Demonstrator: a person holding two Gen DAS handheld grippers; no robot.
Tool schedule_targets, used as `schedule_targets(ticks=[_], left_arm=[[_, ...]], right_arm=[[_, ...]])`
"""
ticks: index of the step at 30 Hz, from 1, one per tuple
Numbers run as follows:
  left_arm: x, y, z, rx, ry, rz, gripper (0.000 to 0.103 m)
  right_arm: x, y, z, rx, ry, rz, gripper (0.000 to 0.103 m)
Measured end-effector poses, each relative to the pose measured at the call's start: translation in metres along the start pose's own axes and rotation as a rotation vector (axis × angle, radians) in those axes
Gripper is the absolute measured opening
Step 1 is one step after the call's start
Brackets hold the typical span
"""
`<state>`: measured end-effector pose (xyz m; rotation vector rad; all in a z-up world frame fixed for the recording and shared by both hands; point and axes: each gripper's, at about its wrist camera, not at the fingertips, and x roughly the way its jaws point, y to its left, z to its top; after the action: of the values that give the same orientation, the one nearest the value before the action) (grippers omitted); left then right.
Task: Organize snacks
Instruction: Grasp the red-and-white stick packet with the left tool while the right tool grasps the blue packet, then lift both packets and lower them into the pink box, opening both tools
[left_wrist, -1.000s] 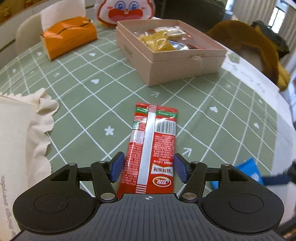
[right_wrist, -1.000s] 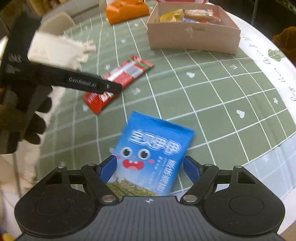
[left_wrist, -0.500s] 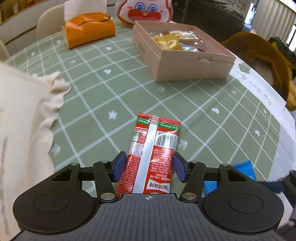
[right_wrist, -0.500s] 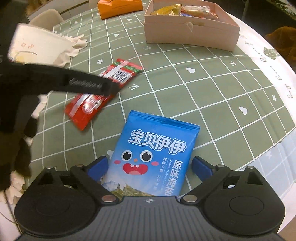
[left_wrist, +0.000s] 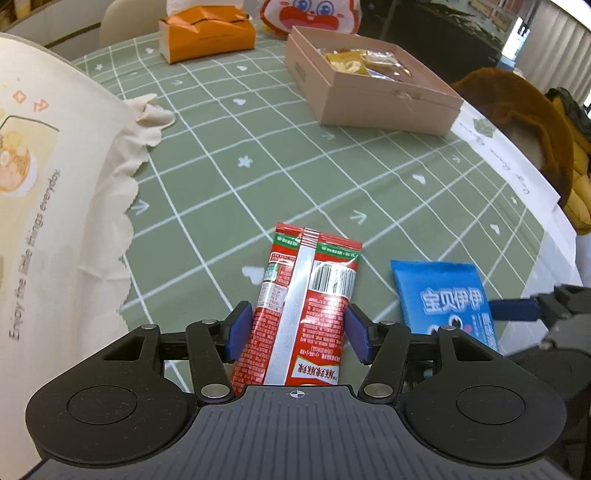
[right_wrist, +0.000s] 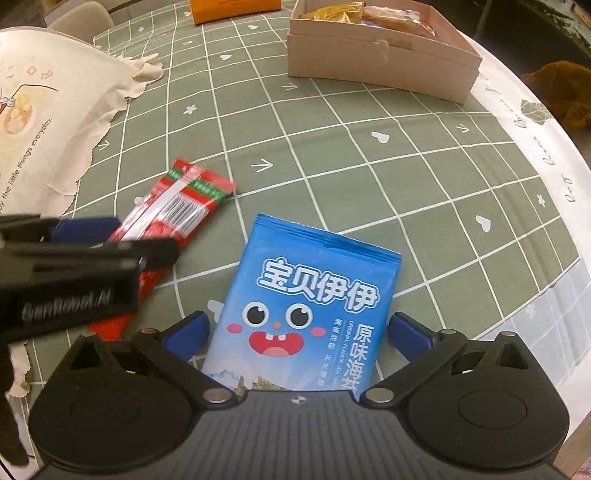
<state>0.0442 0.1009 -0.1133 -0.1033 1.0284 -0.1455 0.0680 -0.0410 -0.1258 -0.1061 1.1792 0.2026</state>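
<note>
A red snack packet (left_wrist: 303, 310) lies between the blue pads of my left gripper (left_wrist: 298, 334), which has closed on its sides; it also shows in the right wrist view (right_wrist: 181, 206). A blue seaweed snack packet (right_wrist: 306, 310) lies flat on the green checked tablecloth (right_wrist: 369, 177), between the wide-open pads of my right gripper (right_wrist: 299, 332), which do not touch it. It shows in the left wrist view (left_wrist: 447, 299) too. A pink box (left_wrist: 369, 81) holding several snacks stands at the far side.
A cream cloth bag (left_wrist: 48, 206) lies at the left. An orange tissue box (left_wrist: 207, 33) and a cartoon plush (left_wrist: 310, 14) stand at the back. A brown plush (left_wrist: 517, 122) sits off the right edge. The left gripper (right_wrist: 74, 266) crosses the right view.
The left gripper's pads have closed in against the red packet. The right gripper has opened wider and come nearer over the blue packet. Both views have shifted left towards the cloth bag.
</note>
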Motion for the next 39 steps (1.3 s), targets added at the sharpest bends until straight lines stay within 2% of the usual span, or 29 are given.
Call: schedule_targets(ticks=[4,10,15,25,28,30,33,35,39], left_arm=[[0.0,-0.002,-0.001,-0.009,0.002,0.006,0.061],[0.001,-0.004,-0.001,-0.018,0.001,0.026,0.062],[0.003,-0.008,0.002,-0.009,0.017,0.043,0.062],[0.004,-0.018,-0.002,0.051,0.012,0.088,0.063],[0.003,-0.017,-0.005,0.049,-0.011,0.09,0.06],[0.001,-0.018,-0.006,0.033,-0.024,0.088,0.051],[-0.012,-0.023,0.003,0.016,-0.06,0.064,0.049],[-0.029,-0.032,0.017,0.036,-0.117,0.066,0.048],[-0.074,-0.053,0.072,0.052,-0.257,0.004,0.048]], right_arm=[[0.0,-0.008,0.0,0.017,-0.007,-0.003,0.102],[-0.003,-0.018,0.0,0.021,-0.036,-0.005,0.092],[-0.002,-0.027,0.0,0.026,-0.046,-0.008,0.091],[-0.006,-0.064,0.011,0.115,-0.078,-0.051,0.089],[-0.011,-0.069,0.012,0.114,-0.098,-0.046,0.089],[-0.015,-0.072,0.013,0.103,-0.117,-0.043,0.089],[-0.026,-0.079,0.017,0.093,-0.151,-0.03,0.089],[-0.039,-0.087,0.024,0.098,-0.192,-0.011,0.088],[-0.086,-0.111,0.058,0.077,-0.341,0.014,0.088]])
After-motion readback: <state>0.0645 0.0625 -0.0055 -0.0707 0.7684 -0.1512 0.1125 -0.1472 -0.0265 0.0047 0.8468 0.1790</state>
